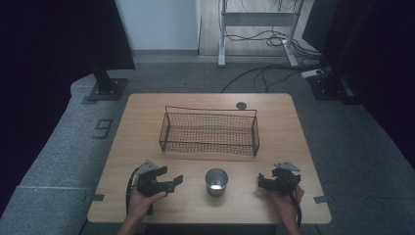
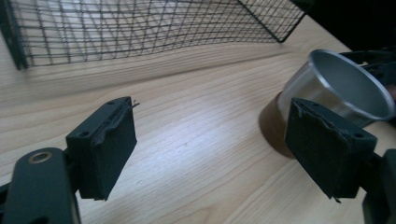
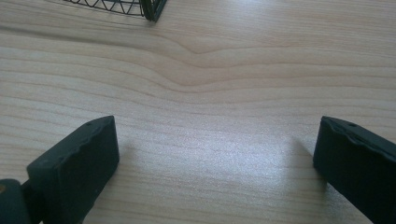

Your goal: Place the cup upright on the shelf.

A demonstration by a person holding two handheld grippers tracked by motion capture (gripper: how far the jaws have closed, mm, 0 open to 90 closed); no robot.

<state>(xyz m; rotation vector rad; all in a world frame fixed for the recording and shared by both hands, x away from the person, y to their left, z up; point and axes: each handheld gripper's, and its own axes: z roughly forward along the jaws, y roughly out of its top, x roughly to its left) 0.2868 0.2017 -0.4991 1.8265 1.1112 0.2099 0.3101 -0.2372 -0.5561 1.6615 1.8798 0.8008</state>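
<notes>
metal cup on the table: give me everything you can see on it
The metal cup is a small, round, silvery cup that looks like brushed steel, with a thin rolled rim and an open top. It stands upright on the wooden table, near the front edge, in front of the wire basket and apart from it. It sits between the left gripper and the right gripper; neither touches it. In the left gripper view it shows past one jaw. Its inside looks empty.

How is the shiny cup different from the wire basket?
The metal cup is round, with solid shiny walls; the wire basket is a long black box of see-through mesh. The cup looks much smaller than the basket. The cup stands near the person, between the two tongs; the basket sits farther back. Both stand upright and open-topped on the wooden table.
</notes>
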